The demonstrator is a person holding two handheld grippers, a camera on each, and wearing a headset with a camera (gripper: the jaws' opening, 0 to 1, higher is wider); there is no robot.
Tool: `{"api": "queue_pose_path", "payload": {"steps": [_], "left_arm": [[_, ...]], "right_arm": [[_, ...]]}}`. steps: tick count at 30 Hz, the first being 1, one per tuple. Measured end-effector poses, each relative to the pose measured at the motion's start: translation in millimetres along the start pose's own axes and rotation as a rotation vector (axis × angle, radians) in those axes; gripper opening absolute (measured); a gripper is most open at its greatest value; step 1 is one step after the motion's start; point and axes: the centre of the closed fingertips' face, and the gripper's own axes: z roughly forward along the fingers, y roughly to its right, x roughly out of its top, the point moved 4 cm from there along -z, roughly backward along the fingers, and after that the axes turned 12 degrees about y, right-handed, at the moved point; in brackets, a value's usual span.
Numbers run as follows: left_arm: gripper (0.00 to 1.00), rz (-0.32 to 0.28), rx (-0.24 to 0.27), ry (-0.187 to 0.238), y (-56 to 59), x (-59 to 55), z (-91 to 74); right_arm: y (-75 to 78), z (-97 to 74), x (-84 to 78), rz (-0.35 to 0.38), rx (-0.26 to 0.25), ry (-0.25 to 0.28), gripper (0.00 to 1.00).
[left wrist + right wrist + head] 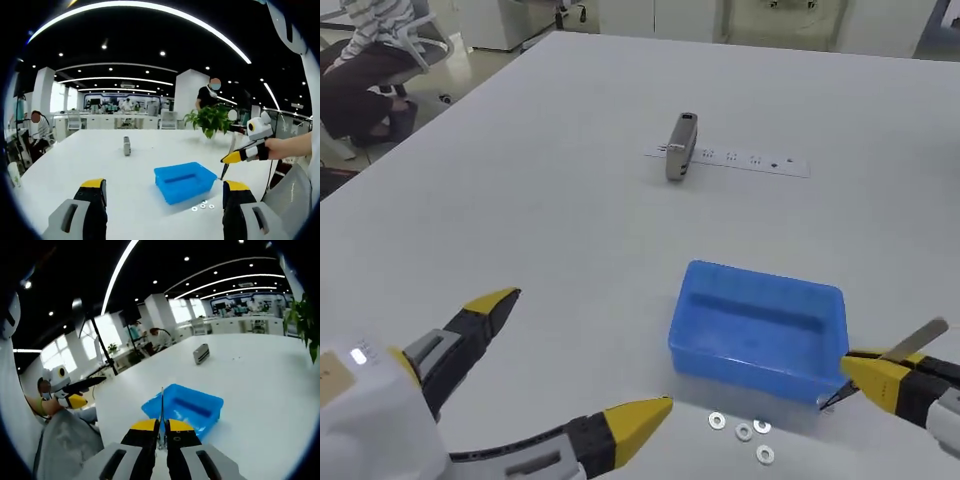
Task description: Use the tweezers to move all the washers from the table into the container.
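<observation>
Several small metal washers (744, 432) lie on the white table just in front of the blue container (760, 330); they also show in the left gripper view as washers (202, 205) before the container (185, 181). My right gripper (865, 372) is shut on silver tweezers (920, 338), whose tip hangs by the container's near right corner, a little to the right of the washers. In its own view the right gripper (161, 426) holds the tweezers (162, 402) pointing at the container (185, 407). My left gripper (580, 352) is open and holds nothing, left of the container.
A grey device (681, 146) stands on a white power strip (750, 160) further back on the table (520, 200). A person sits on a chair (370, 60) beyond the far left corner. A potted plant (210, 120) stands behind the table.
</observation>
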Motion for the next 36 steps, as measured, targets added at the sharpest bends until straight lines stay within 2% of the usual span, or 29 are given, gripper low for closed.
{"api": "queue_pose_path", "payload": {"steps": [9, 12, 14, 15, 16, 19, 21, 24, 26, 29, 32, 34, 36], "left_arm": [[0.99, 0.014, -0.007, 0.003, -0.8, -0.5, 0.3], [0.99, 0.003, -0.001, 0.026, -2.0, 2.5, 0.1], [0.99, -0.032, 0.009, 0.064, -4.0, 6.7, 0.3], [0.99, -0.068, 0.022, 0.104, -6.2, 11.5, 0.7], [0.99, -0.079, 0.031, 0.12, -8.1, 13.4, 0.2], [0.99, -0.09, 0.06, 0.127, -14.2, 13.6, -2.2], [0.99, -0.084, 0.073, 0.123, -15.3, 13.0, -2.3], [0.99, -0.052, 0.083, 0.088, -15.8, 8.9, -2.0], [0.97, -0.033, 0.102, 0.066, -18.1, 6.8, -3.7], [0.95, -0.022, 0.124, 0.055, -21.6, 5.4, -4.9], [0.95, -0.006, 0.135, 0.041, -22.4, 3.7, -5.1], [0.94, 0.015, 0.142, 0.028, -22.9, 3.0, -5.4], [0.93, 0.032, 0.142, 0.027, -22.2, 3.5, -5.6]], "right_arm": [[9.1, 10.7, 14.9, -0.012, -0.002, 0.018, 0.03], [14.3, 16.4, 16.1, -0.012, -0.006, 0.016, 0.03], [18.8, 21.1, 15.8, -0.02, -0.011, 0.01, 0.03], [20.6, 22.9, 15.7, -0.019, -0.013, 0.009, 0.03], [23.0, 25.5, 15.5, -0.018, -0.015, 0.01, 0.03], [30.1, 31.6, 13.5, -0.022, -0.023, 0.002, 0.03], [35.7, 35.2, 12.2, -0.04, -0.027, -0.008, 0.03], [43.4, 41.2, 8.8, -0.047, -0.038, -0.018, 0.03], [48.3, 44.9, 2.1, -0.069, -0.055, -0.049, 0.03], [50.1, 50.1, -3.9, -0.087, -0.06, -0.059, 0.03], [50.5, 54.2, -7.6, -0.128, -0.04, -0.075, 0.03], [51.8, 57.0, -9.2, -0.207, -0.014, -0.094, 0.03], [50.3, 59.6, -12.5, -0.226, 0.013, -0.11, 0.03]]}}
